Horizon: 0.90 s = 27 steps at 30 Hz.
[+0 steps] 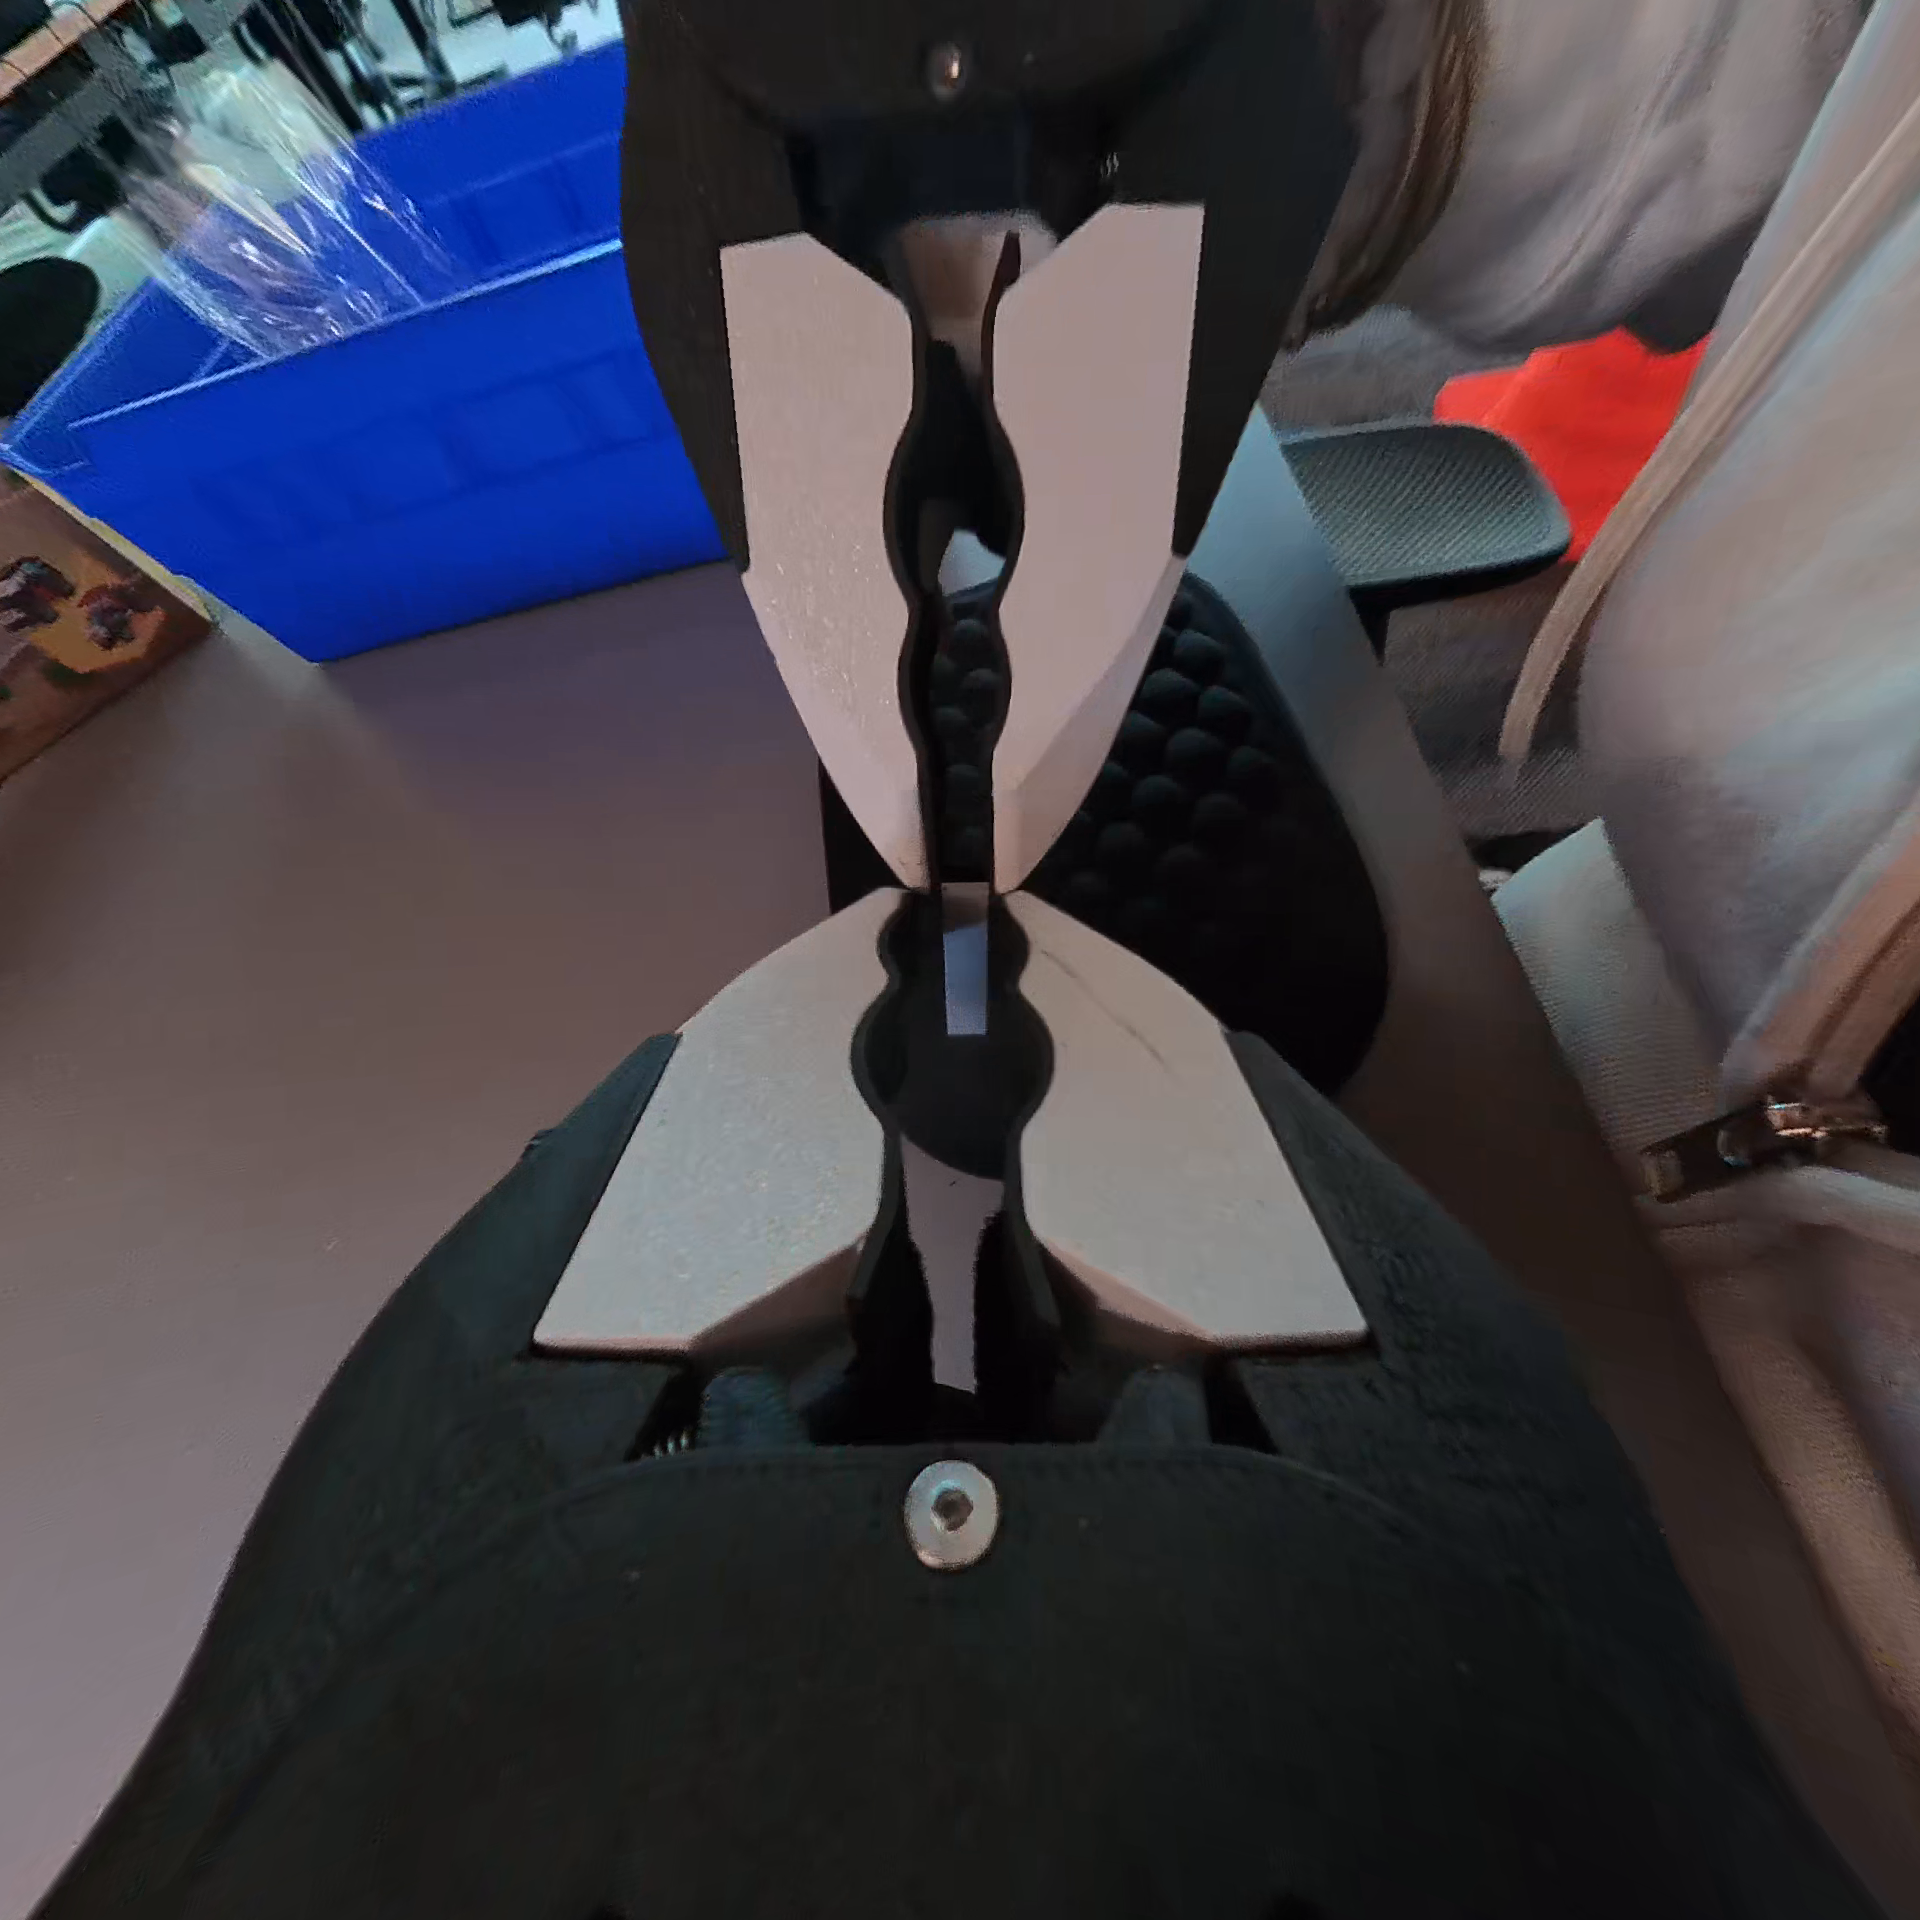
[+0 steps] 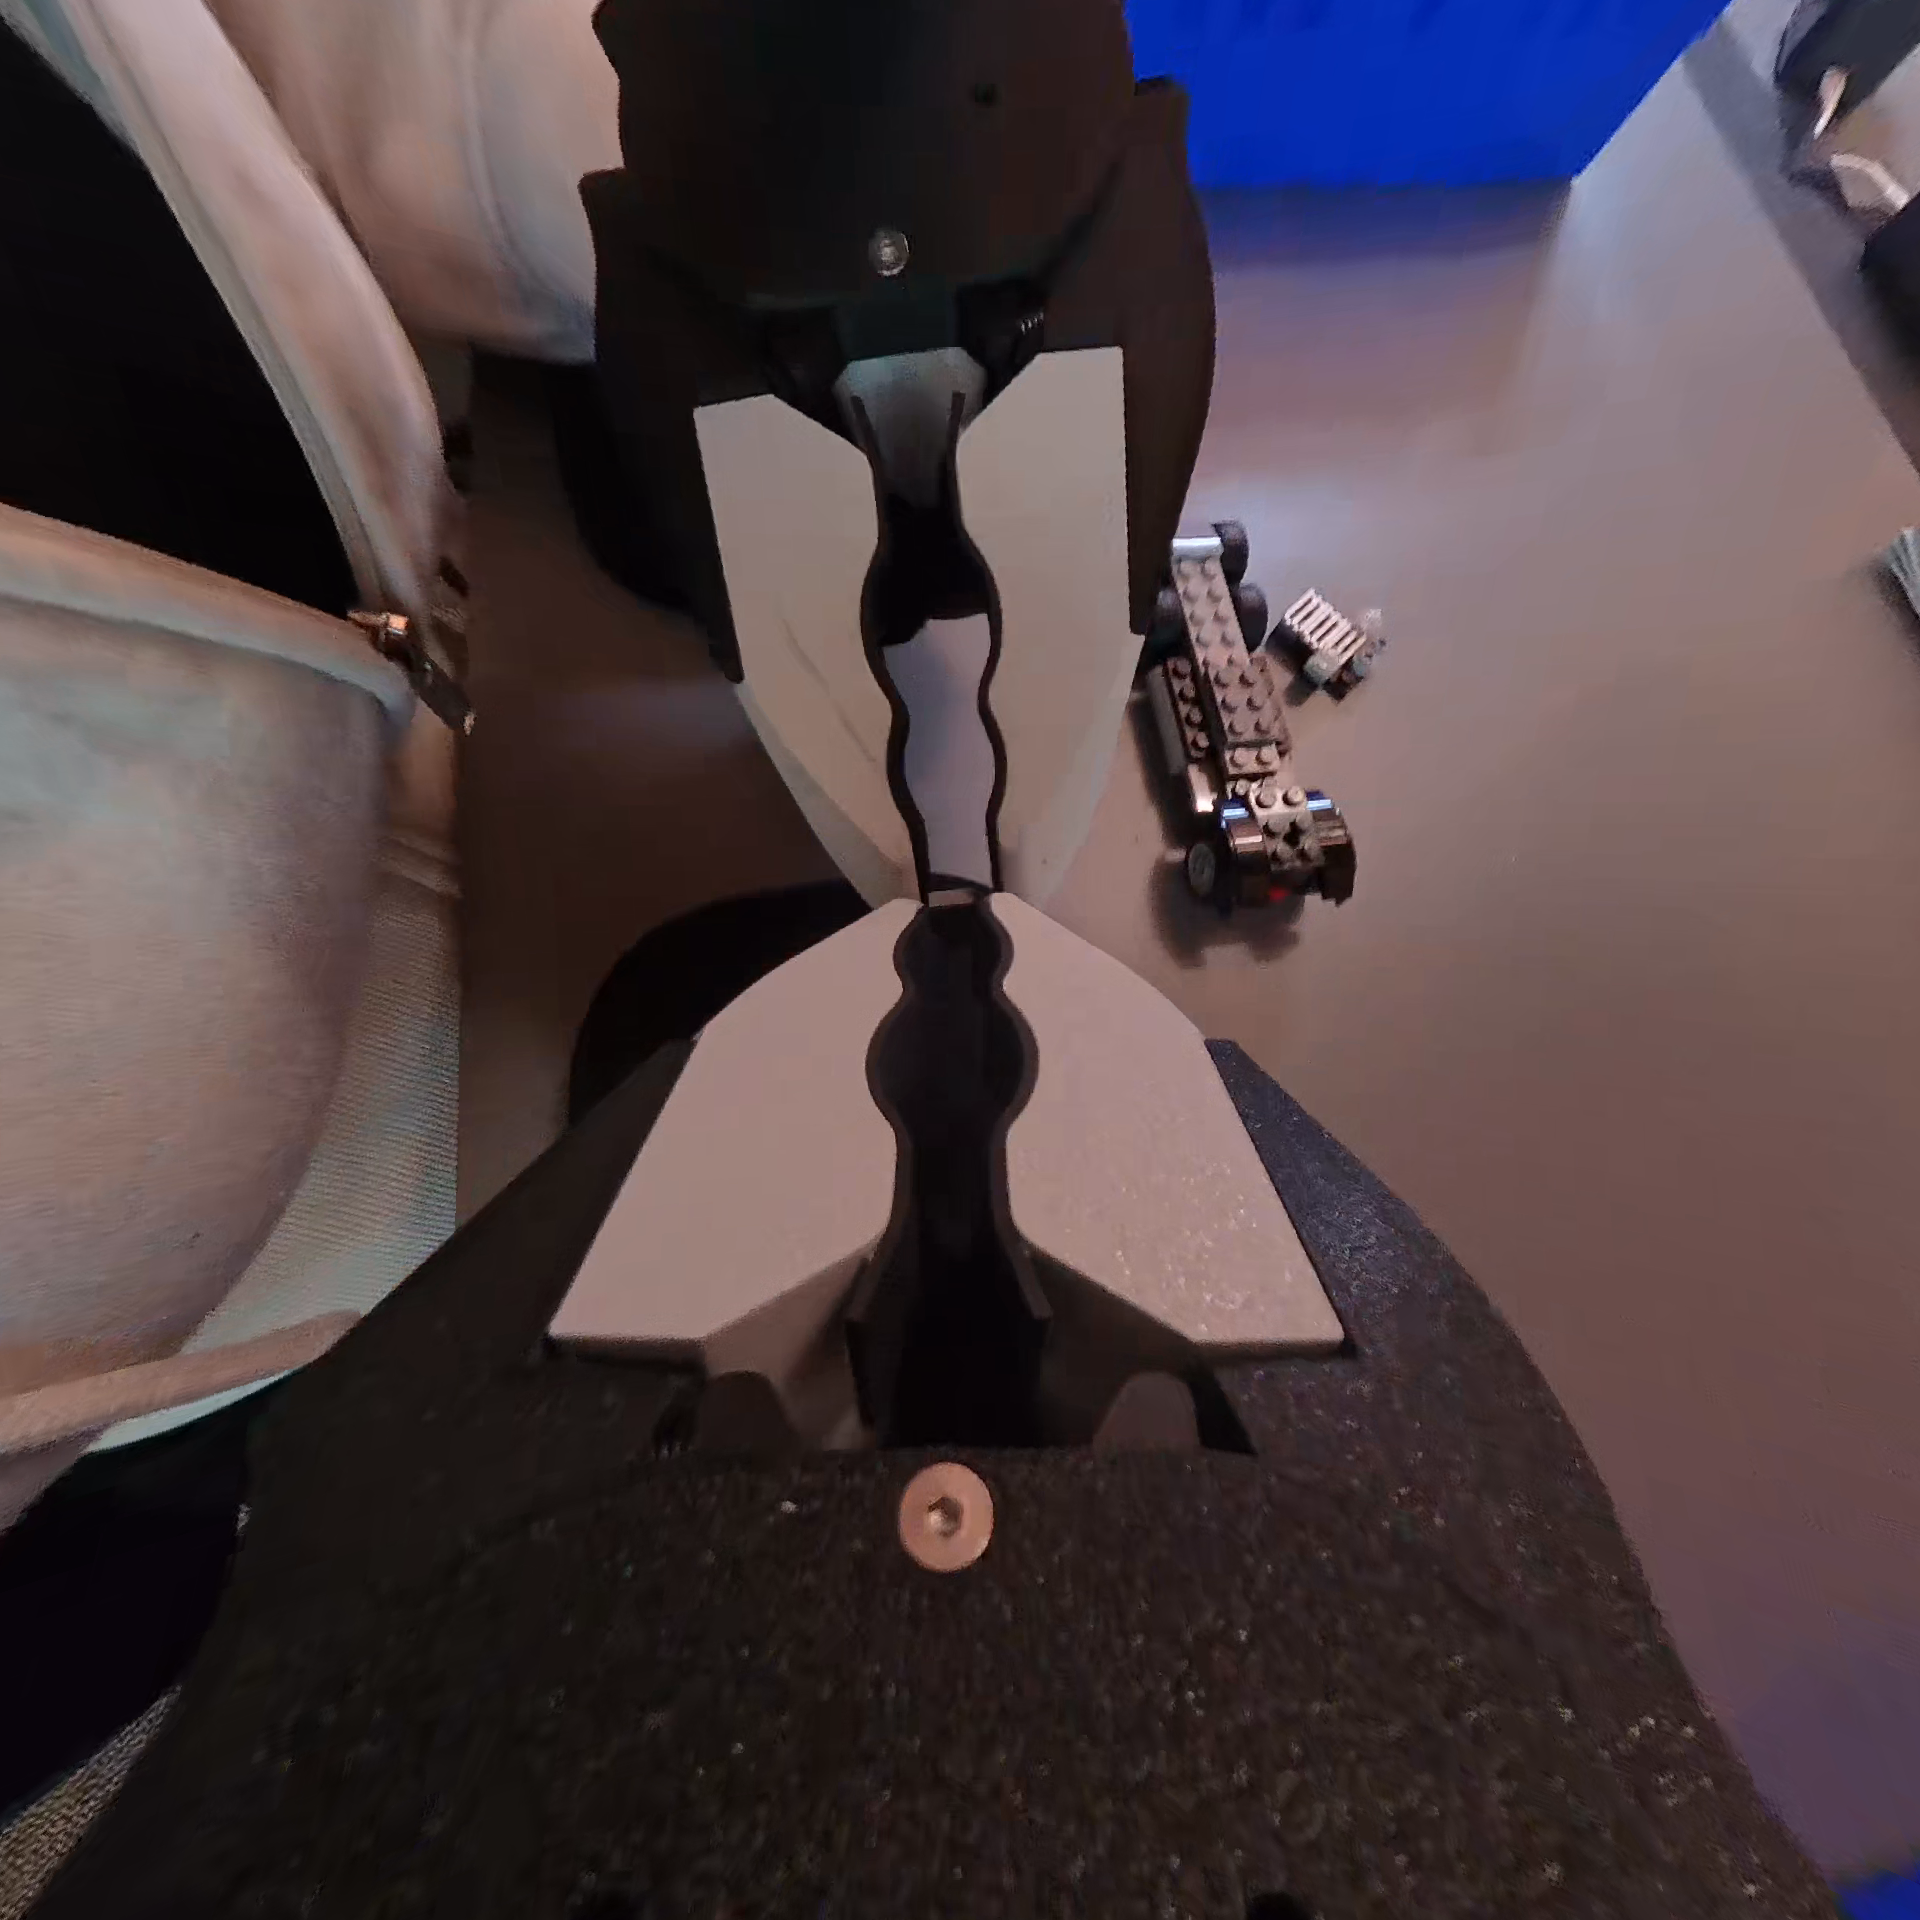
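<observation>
The left gripper (image 1: 961,902) and the right gripper (image 2: 958,910) meet tip to tip, each pointing straight into the other, so neither is nearer than its partner to what lies between them. At that meeting point sits one small grey piece (image 1: 964,982). Its long axis runs along the line of both grippers, and most of its length reaches back between the left gripper's fingers. The right gripper's jaws stand close together, and the end of the piece appears to fill the narrow gap at their tips. The left gripper's jaws stand slightly apart around the piece. Whether its pads press on the piece or stand clear cannot be told.

Just beyond the tips, on the right gripper's right side, one toy brick vehicle (image 2: 1247,727) lies on the table (image 2: 1558,1039). Its long axis is roughly parallel to the grippers. One small loose grey brick part (image 2: 1335,639) lies just beside it, farther out on the same side.

Under and behind the right gripper, as the left one sees it, is one black bumpy cushion (image 1: 1195,748). Farther ahead and to the left gripper's left stand a blue bin (image 1: 395,468) holding clear plastic film (image 1: 281,260), and one printed cardboard box (image 1: 62,644). On the left gripper's right is a person's pale zipped jacket (image 1: 1766,935).
</observation>
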{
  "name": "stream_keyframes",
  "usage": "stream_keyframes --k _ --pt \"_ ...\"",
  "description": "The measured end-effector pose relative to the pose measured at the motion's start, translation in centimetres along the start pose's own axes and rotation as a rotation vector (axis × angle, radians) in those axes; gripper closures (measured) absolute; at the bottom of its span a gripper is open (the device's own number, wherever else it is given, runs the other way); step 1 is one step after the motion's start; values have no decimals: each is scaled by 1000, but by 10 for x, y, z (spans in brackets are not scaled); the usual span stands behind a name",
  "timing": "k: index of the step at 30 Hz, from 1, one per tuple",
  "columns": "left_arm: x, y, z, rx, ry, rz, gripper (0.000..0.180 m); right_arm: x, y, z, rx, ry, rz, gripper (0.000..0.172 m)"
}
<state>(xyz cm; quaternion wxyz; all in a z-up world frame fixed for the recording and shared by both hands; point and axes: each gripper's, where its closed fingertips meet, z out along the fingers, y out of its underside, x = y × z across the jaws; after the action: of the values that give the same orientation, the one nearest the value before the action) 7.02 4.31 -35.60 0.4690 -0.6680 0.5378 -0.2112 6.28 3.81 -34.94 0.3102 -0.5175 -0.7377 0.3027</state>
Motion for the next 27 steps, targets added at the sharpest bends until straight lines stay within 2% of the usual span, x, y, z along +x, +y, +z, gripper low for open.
stream_keyframes --k 3,10,17,25,26,27 --pt "6 2 8 -30 -3 31 172 -4 6 -3 -16 17 19 165" --pt "13 -2 7 77 22 -31 173 -10 5 -3 -20 47 9 165" --pt "14 -2 4 111 32 -13 174 -11 5 -1 -42 61 -11 165" --pt "11 0 6 117 43 -37 175 -5 23 7 -79 87 8 166" --pt "11 -8 3 172 53 -55 173 -3 38 8 -170 102 -13 172" --pt "5 -27 -9 318 56 -129 174 -4 63 16 -291 107 -36 171"
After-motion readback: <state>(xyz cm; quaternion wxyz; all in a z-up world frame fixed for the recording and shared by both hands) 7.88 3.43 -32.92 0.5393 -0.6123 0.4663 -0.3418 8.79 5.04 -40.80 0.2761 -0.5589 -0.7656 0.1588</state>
